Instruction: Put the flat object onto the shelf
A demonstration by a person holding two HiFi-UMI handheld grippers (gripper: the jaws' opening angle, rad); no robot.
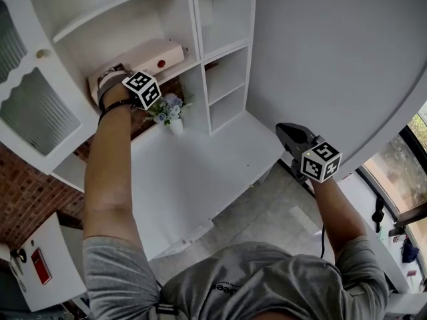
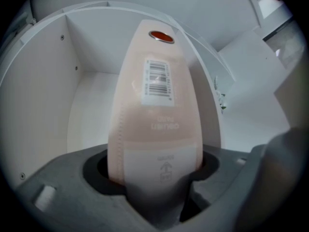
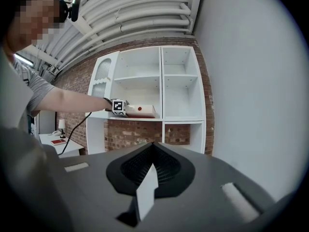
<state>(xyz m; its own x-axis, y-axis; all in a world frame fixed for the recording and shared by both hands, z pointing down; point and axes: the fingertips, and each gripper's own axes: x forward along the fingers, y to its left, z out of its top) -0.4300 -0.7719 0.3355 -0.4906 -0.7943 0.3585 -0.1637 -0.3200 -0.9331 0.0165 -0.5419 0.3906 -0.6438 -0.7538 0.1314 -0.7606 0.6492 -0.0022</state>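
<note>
Reaching left gripper (image 1: 117,80) forward, jaws clasping flat box (image 1: 152,55)

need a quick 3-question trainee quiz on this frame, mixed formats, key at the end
1. True or false: the flat pink box lies on the white desk.
2. Pick one. The box's near end sits between the jaws of: A) the left gripper; B) the right gripper; C) neither.
3. In a few words: what stands on the desk below the box's shelf compartment?

Key
1. False: it lies in the shelf compartment.
2. A.
3. A small vase of flowers.
</note>
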